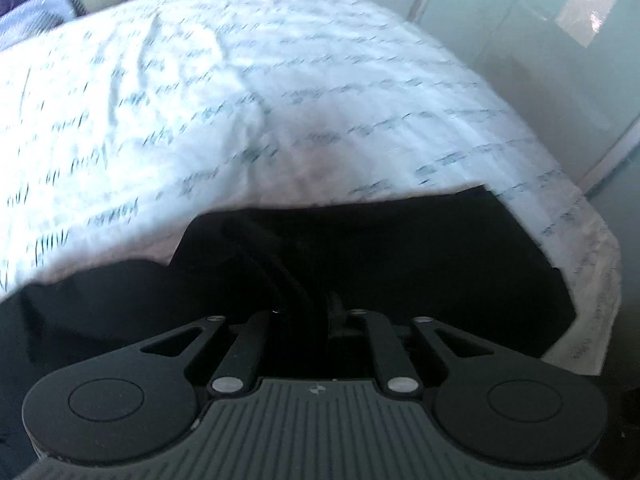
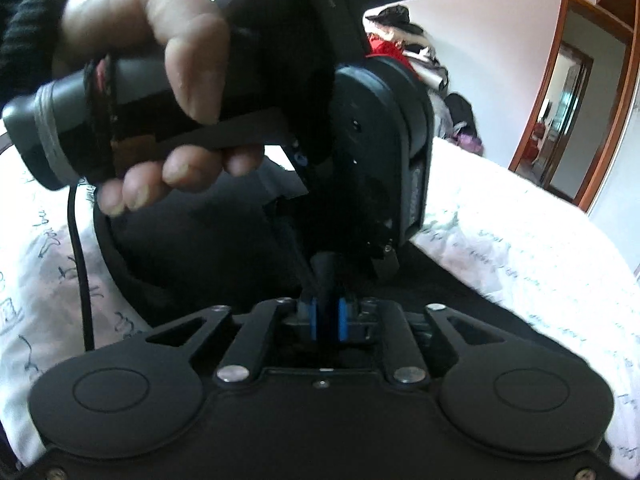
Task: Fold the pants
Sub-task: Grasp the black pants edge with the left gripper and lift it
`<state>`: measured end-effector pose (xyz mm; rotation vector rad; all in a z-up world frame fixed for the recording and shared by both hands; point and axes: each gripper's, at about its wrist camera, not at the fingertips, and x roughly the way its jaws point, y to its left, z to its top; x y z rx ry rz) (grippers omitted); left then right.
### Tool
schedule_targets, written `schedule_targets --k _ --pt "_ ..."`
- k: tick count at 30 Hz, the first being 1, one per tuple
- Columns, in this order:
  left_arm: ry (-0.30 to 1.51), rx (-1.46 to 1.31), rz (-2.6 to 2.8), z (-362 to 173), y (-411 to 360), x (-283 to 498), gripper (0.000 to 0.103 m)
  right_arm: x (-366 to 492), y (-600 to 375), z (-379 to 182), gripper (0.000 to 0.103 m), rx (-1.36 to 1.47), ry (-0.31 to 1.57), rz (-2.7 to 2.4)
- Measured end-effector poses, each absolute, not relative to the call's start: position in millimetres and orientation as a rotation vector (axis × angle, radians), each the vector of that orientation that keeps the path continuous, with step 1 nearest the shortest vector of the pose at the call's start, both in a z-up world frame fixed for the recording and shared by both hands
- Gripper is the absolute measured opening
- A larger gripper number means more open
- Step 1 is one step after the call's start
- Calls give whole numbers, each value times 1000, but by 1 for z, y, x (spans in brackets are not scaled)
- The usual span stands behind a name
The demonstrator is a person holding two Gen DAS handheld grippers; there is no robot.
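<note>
Pants, lower frame, may unfold if both nearly closed grippers, left and right, snag cloth; grip unclear.

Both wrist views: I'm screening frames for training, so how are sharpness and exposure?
Left wrist view: bedsheet print smeared by motion blur, black pants nearly featureless. Right wrist view: sheet blown out behind the hand, which is slightly soft.
</note>
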<state>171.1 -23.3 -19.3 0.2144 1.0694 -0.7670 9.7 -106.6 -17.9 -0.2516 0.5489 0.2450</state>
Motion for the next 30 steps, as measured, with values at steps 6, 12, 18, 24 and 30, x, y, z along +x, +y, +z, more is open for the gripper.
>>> schedule_targets --k 6,12,18,24,30 --pt "1064 103 -777 -19 -3 182 18 1 -96 -18 54 -298 539 248" --pt "1113 -13 -750 -29 25 199 22 -53 -183 23 83 30 362 363" --pt "1217 -284 -776 -31 44 206 33 -19 -292 28 85 330 525 159" --pt "1118 -334 -660 -6 87 185 59 -5 -327 19 85 543 519 166" --pt "940 -287 -772 7 35 128 60 54 -329 -49 84 839 680 203"
